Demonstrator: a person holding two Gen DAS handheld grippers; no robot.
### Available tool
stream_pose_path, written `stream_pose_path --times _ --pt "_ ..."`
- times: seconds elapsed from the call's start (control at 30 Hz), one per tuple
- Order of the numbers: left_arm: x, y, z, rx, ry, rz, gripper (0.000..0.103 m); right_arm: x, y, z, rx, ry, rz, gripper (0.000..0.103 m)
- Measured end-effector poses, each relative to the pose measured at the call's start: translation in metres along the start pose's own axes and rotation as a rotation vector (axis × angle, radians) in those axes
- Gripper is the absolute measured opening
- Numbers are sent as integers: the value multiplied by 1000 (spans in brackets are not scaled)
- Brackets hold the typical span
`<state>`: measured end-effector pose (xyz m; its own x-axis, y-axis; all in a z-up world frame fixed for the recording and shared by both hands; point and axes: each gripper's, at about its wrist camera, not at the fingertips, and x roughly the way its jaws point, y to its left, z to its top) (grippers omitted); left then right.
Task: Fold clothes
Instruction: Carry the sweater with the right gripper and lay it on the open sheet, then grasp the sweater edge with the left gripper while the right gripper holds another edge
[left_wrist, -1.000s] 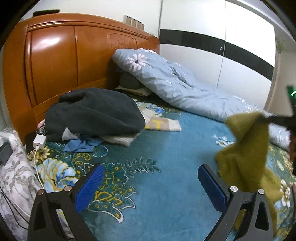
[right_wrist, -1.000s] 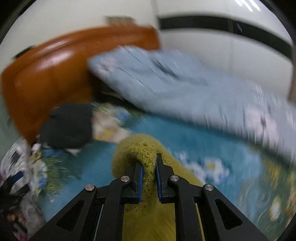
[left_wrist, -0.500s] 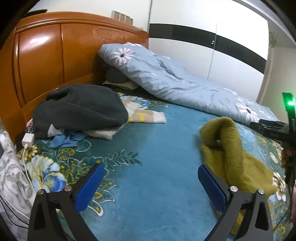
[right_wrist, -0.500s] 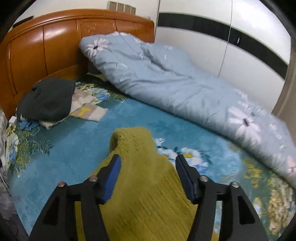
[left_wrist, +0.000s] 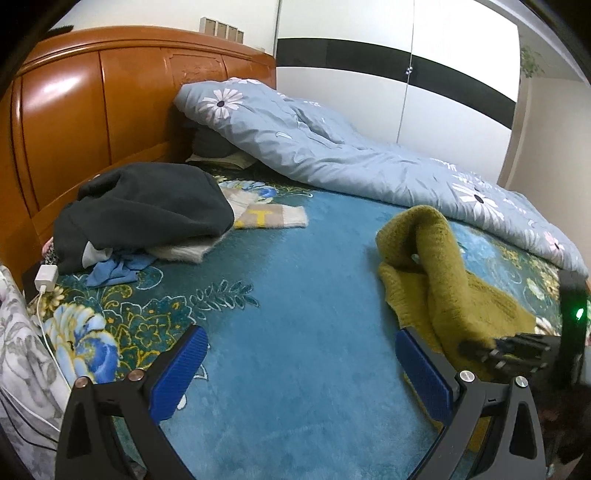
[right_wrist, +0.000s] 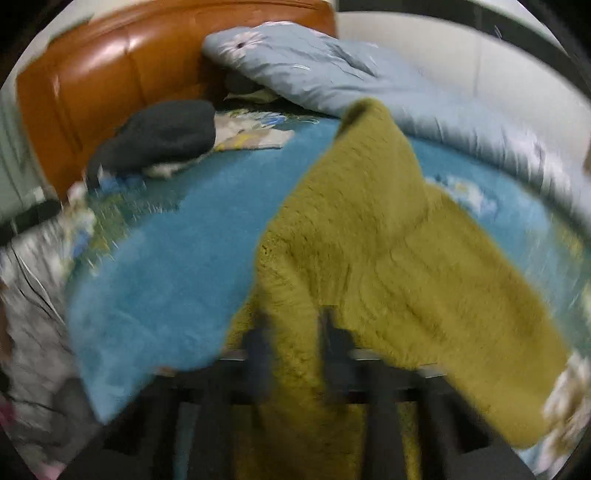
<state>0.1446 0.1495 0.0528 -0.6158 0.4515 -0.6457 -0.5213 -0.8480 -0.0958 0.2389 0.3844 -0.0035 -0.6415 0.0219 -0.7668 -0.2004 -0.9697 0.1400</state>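
Note:
An olive fuzzy sweater (left_wrist: 439, 258) lies bunched on the teal floral bedspread (left_wrist: 295, 277), one end humped up. My left gripper (left_wrist: 300, 334) hovers open above bare bedspread, with the sweater just right of its right finger. The right wrist view is blurred. There my right gripper (right_wrist: 295, 332) has its jaws drawn in around a fold at the near end of the sweater (right_wrist: 369, 221), with fabric filling the gap. The right gripper (left_wrist: 509, 350) also shows at the left wrist view's right edge, resting on the sweater's near end.
A pile with a dark garment (left_wrist: 147, 206), a beige knit (left_wrist: 273, 218) and a blue cloth (left_wrist: 114, 269) sits by the wooden headboard (left_wrist: 92, 110). A light blue floral duvet (left_wrist: 351, 158) runs along the far side. A white charger (left_wrist: 46, 277) lies at the left.
The right gripper let the lifted sweater down onto the bed and opened. It has since dropped lower and narrowed its jaws around the sweater's near end. The left gripper stayed open.

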Motion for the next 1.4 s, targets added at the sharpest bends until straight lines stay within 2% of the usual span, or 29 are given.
stream_pose_path --times 0.1,0.27,0.43,0.57,0.63,0.7,0.77,0.83,0.9,1.0,1.07,1.2,1.27,1.33,1.37,1.4 --pt "2 -9 -1 19 5 -29 103 -36 -29 0 69 -73 9 15" --pt "18 -40 -1 74 47 -122 103 -103 -115 -4 214 -181 -115 14" --pt "46 -88 10 141 91 -235 103 -134 -200 -18 350 -172 -239 14" --pt "83 -130 29 193 148 -354 103 -125 -235 -29 404 -89 -344 20" --pt "106 -149 40 245 161 -362 103 -135 -232 -35 378 -116 -389 23" --pt "126 -165 49 274 179 -369 103 -153 -225 -38 363 -166 -425 54" --pt "147 -179 56 285 207 -370 103 -175 -212 -38 336 -231 -465 57" --pt "167 -195 64 289 234 -383 103 -185 -191 -33 254 -266 -403 59" --pt "176 -207 66 281 253 -408 103 -177 -167 -27 151 -243 -327 65" --pt "193 -226 67 280 295 -434 103 -147 -138 -26 15 -171 -285 65" --pt "206 -235 62 278 339 -444 103 -125 -132 -30 -30 -117 -295 65" --pt "221 -233 45 213 435 -503 102 -91 -133 -40 -92 -31 -431 65" --pt "223 -228 38 163 473 -544 97 -88 -136 -40 -80 -26 -452 64" --pt "221 -223 33 105 503 -585 87 -89 -138 -43 -41 -42 -440 57" --pt "219 -221 31 86 510 -602 80 -89 -140 -43 -23 -47 -438 45" --pt "215 -220 31 71 514 -611 75 -89 -143 -43 -10 -52 -437 37"
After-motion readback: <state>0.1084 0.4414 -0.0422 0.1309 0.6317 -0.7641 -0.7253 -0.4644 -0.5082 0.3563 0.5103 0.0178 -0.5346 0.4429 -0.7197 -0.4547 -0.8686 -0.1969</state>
